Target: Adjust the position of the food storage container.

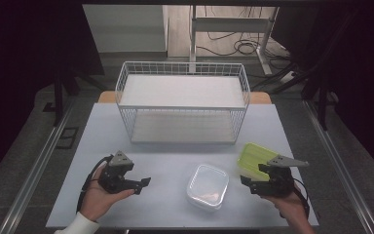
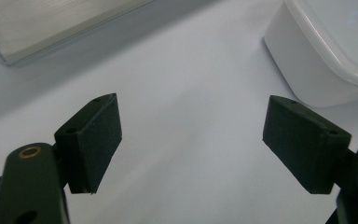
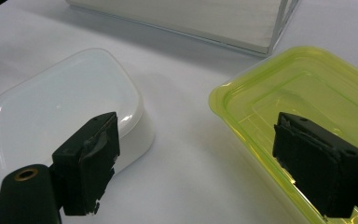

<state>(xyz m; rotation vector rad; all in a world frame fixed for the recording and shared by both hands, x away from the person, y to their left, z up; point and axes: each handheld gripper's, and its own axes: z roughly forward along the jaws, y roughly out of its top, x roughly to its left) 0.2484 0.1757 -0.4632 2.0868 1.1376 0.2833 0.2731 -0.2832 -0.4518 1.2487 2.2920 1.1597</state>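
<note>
A white lidded container (image 1: 207, 186) sits on the table near its front edge, between my two grippers. A translucent yellow-green container (image 1: 254, 157) lies to its right. My left gripper (image 1: 142, 185) rests in a hand at the front left, open and pointing right toward the white container (image 2: 335, 46), with only bare tabletop between its pads (image 2: 95, 135). My right gripper (image 1: 253, 175) is held at the front right, open and empty. Its own view has one pad (image 3: 91, 161) before the white container (image 3: 60, 112) and the other over the yellow-green container (image 3: 307, 93).
A white two-tier wire rack (image 1: 182, 102) stands at the back middle of the pale grey table (image 1: 102, 136); its base edge (image 3: 191, 18) lies beyond both containers. Dark floor, rails and cables surround the table.
</note>
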